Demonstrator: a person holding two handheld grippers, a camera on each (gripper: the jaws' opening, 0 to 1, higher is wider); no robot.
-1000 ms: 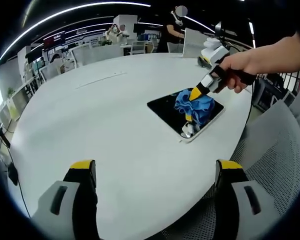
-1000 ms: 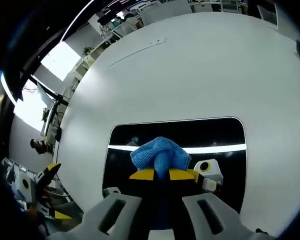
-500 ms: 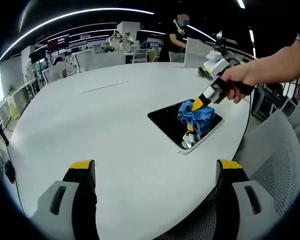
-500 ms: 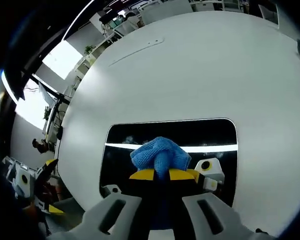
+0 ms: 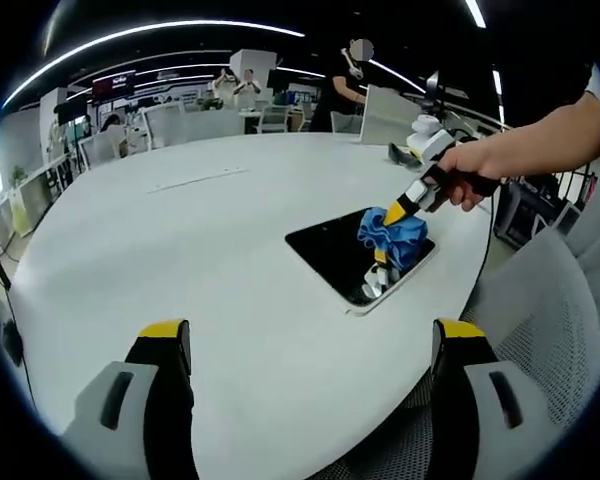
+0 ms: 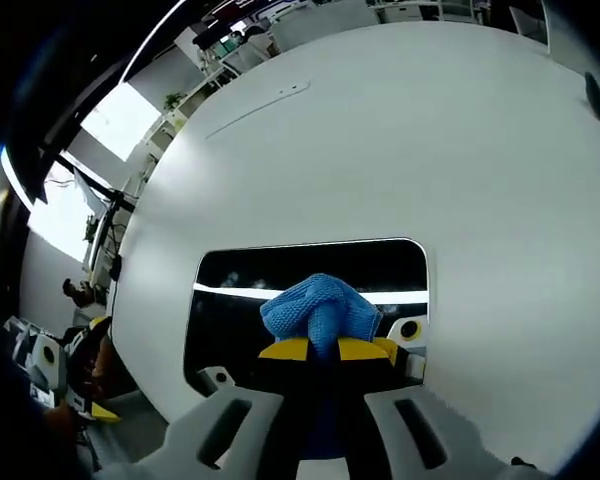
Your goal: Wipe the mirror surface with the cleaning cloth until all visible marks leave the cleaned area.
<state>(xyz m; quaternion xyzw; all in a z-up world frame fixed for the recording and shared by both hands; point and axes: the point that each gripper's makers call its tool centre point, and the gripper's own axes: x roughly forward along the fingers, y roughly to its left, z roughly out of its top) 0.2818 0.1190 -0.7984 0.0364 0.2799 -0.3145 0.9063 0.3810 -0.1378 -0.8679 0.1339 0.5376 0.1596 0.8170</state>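
Note:
A dark rectangular mirror lies flat on the white round table, near its right edge. A bunched blue cleaning cloth rests on the mirror's right part, with my right gripper shut on it and a hand holding that gripper. The glass reflects a bright ceiling light strip and the gripper. My left gripper stands open low over the table's near edge, well short of the mirror, with nothing between its fingers.
Mesh chair backs stand at the right beside the table. Desks, chairs and people fill the office behind the table. A faint seam line crosses the tabletop. A person's arm reaches in from the right.
My right gripper and the cloth have slid toward the mirror's right end. The left gripper view has shifted slightly, with its jaws still open.

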